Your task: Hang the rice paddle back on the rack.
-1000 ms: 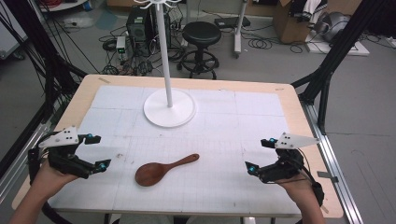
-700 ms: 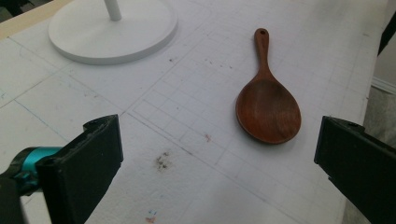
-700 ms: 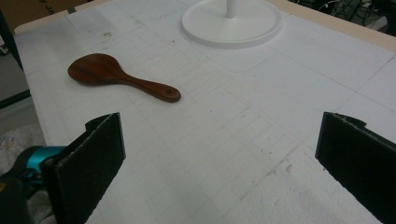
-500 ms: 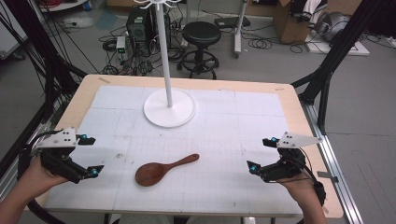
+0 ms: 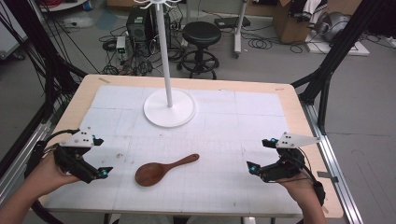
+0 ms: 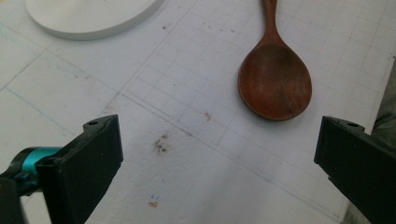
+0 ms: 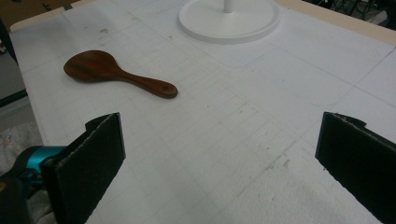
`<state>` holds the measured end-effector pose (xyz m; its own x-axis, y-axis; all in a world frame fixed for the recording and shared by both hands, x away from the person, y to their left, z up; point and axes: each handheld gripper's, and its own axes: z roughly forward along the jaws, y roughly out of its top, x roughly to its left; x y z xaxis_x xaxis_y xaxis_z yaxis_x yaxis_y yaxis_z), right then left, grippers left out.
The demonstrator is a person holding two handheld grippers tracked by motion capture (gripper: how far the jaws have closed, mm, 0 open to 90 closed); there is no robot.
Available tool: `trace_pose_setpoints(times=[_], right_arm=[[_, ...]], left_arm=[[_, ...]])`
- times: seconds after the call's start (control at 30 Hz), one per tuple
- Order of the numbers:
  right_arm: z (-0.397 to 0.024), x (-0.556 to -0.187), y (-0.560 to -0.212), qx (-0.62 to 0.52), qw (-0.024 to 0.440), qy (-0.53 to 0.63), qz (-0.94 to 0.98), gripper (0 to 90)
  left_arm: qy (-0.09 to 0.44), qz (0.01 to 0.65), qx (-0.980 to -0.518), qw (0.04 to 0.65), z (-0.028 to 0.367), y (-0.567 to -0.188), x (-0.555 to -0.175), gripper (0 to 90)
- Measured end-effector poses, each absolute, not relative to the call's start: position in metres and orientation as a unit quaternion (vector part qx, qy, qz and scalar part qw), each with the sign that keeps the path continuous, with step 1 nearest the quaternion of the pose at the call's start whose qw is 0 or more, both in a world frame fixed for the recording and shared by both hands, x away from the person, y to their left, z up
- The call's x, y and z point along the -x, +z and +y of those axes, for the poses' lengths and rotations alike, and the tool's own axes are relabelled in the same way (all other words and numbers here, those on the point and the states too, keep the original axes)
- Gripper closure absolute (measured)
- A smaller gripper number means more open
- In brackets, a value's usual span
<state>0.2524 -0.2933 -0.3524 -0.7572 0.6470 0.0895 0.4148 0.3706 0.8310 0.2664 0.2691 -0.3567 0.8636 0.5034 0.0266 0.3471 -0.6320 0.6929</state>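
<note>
So the wooden spoon (image 5: 164,170) is just lying flat on the white gridded mat (image 5: 224,140), near the front middle of the table (image 5: 289,100), bowl toward the person's left and handle angled up to the right. The left gripper (image 5: 103,156) sits near the bowl end with its jaws wide apart, not touching anything. The right gripper (image 5: 259,155) is well off to the other side, jaws spread too, holding nothing. The white stand base (image 5: 169,108) sits farther back.

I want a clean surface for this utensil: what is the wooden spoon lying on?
The wooden spoon lies flat on a white gridded mat, with small dark specks nearby. The patch of mat under the bowl is covered, so its state cannot be told.
</note>
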Motion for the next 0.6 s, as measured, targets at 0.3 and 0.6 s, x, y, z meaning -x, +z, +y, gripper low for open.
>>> trace_pose_setpoints(times=[0.3,0.6], right_arm=[[-0.294,-0.253,-0.355,-0.324,0.127,0.454,0.820,0.5],[-0.294,-0.252,-0.356,-0.322,0.130,0.452,0.822,0.5]], left_arm=[[0.101,0.230,-0.904,0.345,0.251,-0.355,-0.270,1.7],[0.087,0.221,-0.909,0.342,0.232,-0.356,-0.275,1.7]])
